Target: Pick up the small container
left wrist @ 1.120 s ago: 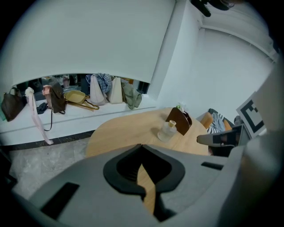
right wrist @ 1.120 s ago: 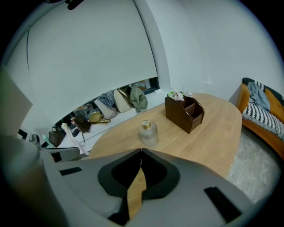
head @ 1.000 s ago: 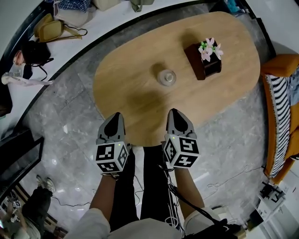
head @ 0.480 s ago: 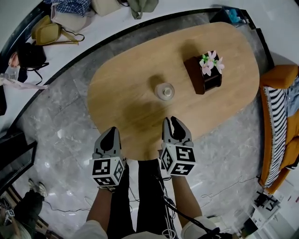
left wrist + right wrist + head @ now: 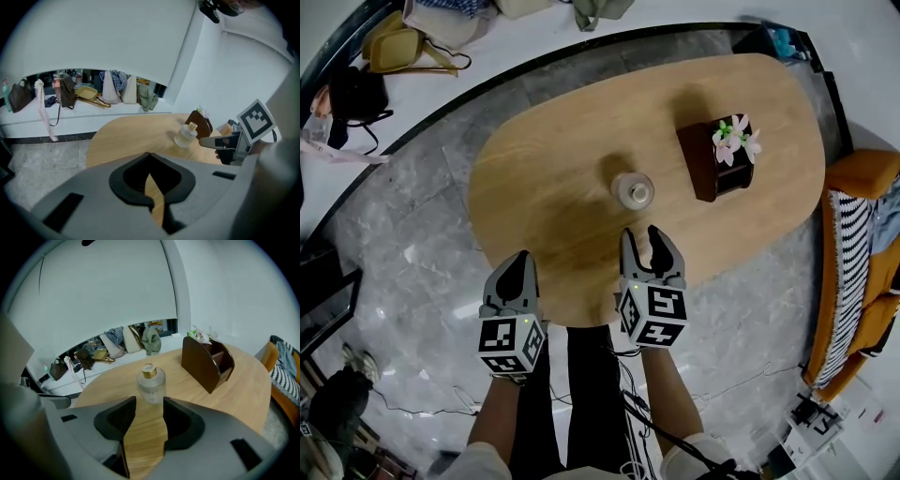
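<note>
The small container is a clear glass bottle (image 5: 635, 191) with a gold cap, upright near the middle of the oval wooden table (image 5: 553, 159). In the right gripper view the bottle (image 5: 151, 384) stands just ahead of my right gripper (image 5: 149, 405), in line with the gap. My right gripper (image 5: 648, 240) hovers over the table's near edge with its jaws opening and nothing between them. My left gripper (image 5: 517, 262) hangs shut at the near edge, left of the right one. From the left gripper view the bottle (image 5: 186, 136) is far off to the right.
A dark brown wooden organiser (image 5: 712, 159) holding pink flowers (image 5: 736, 139) stands on the table to the bottle's right. An orange chair (image 5: 862, 253) with a striped cushion is at the right. Bags (image 5: 394, 47) and clothes lie along the white ledge behind. Cables (image 5: 741, 375) trail on the marble floor.
My right gripper's jaws have parted from shut and it has moved forward over the table edge towards the bottle. The left gripper has stayed shut at the edge.
</note>
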The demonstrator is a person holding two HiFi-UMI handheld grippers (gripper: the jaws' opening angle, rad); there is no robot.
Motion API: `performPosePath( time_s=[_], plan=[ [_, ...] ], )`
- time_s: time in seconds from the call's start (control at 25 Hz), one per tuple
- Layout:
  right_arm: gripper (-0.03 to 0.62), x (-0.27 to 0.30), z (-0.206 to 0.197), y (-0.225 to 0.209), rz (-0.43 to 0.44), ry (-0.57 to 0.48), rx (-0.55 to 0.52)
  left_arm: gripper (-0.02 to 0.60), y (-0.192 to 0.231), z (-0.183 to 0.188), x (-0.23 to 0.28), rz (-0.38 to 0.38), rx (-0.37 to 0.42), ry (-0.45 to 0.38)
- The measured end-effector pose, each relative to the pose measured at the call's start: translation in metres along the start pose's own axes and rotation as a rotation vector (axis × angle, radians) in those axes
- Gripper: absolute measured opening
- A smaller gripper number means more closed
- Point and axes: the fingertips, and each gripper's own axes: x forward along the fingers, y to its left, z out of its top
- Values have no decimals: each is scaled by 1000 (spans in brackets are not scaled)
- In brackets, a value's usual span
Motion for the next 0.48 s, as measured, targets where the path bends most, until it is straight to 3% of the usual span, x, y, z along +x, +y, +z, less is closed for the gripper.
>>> performPosePath(
  time_s=[0.48],
  plan=[
    [284, 37, 3, -5, 27, 0, -24, 8, 10, -2, 25, 23, 0, 25]
  ],
)
